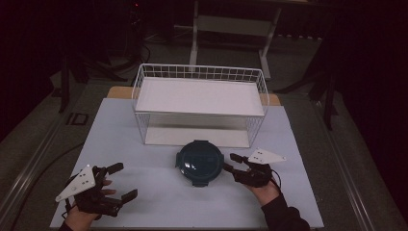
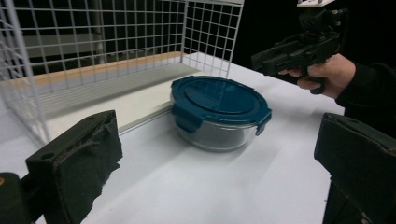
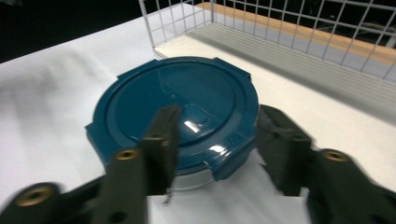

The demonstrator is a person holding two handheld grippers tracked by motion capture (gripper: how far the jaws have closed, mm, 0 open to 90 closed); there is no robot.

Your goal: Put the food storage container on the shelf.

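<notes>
Standing upright on the white table (image 1: pixel 144 144), 1 round glass container (image 2: pixel 219 135) with a dark blue clip-on lid (image 1: pixel 199 161) sits near the middle of the table's near half, just in front of the wire basket (image 1: pixel 199 74). Being round, it has no long axis; the lid faces straight up, with 4 locking tabs spaced around the rim, all of them appearing folded down against the glass. The basket is 1 white wire-grid item with a pale shelf on top and an open front toward the person; its base board lies just behind the container, near it but apart. A wooden strip shows along the table's far edge behind the basket. Nothing lies on the lid. Right gripper (image 1: pixel 230 162): held in the person's right hand at the container's right side, pointing leftward at the rim; jaws released, roughly half open, 1 jaw above the lid edge and 1 beside it in the right gripper view, nothing clamped between them; whether a pad brushes the lid cannot be told. Left gripper (image 1: pixel 122 182): held in the left hand at the table's near left corner, well apart from the container; jaws released and wide, pointing across the table toward the container, both dark padded faces bare in the left gripper view.
</notes>
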